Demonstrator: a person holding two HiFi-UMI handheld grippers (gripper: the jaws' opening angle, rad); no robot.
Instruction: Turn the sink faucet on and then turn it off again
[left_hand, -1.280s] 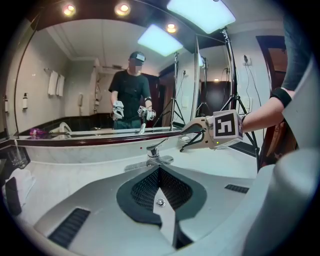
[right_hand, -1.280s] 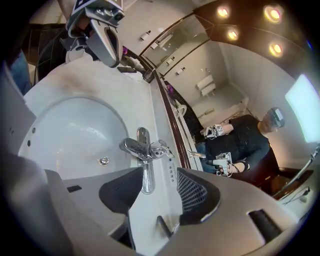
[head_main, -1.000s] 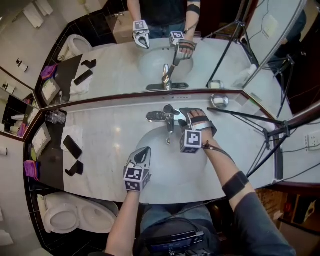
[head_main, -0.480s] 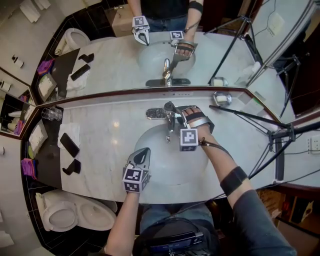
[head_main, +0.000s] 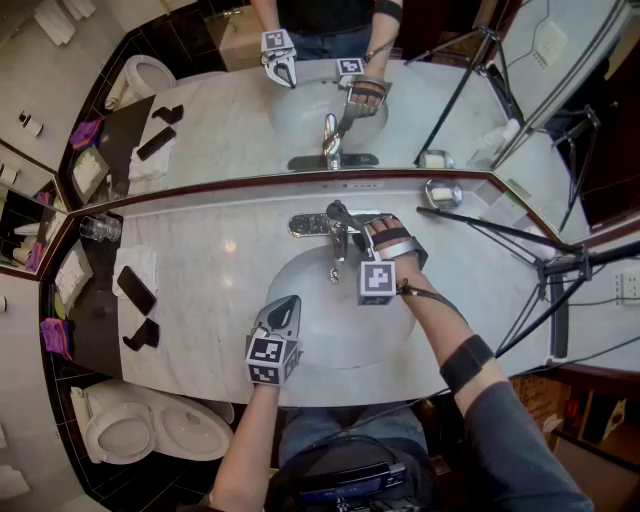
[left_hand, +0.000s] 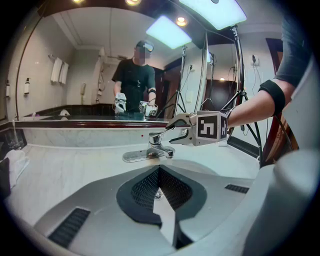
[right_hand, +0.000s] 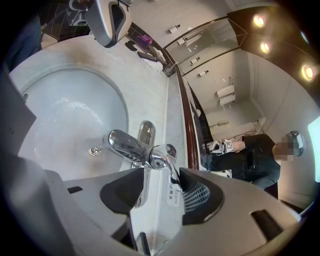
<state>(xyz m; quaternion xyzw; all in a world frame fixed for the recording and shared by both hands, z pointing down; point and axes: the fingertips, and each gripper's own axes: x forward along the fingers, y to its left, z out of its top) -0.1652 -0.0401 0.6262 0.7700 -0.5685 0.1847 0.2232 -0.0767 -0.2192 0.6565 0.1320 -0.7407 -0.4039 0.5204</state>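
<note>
The right gripper's (head_main: 352, 224) jaws, just now closing, straddle but do not yet pinch the lever (right_hand: 172, 172) of the faucet (head_main: 338, 240) behind the sink basin (head_main: 320, 330), while the left gripper (head_main: 285, 310) is clenched empty over its front rim; next, probably clamp and lift.

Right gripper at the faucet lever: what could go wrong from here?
1. The right gripper has just been closing. Its jaws are apart with the thin chrome faucet lever between them, close to one pad. An off-centre grip on smooth metal may slip.
2. The shut left gripper hangs over the white sink basin, in front of the chrome spout. It may get splashed once water runs.
</note>
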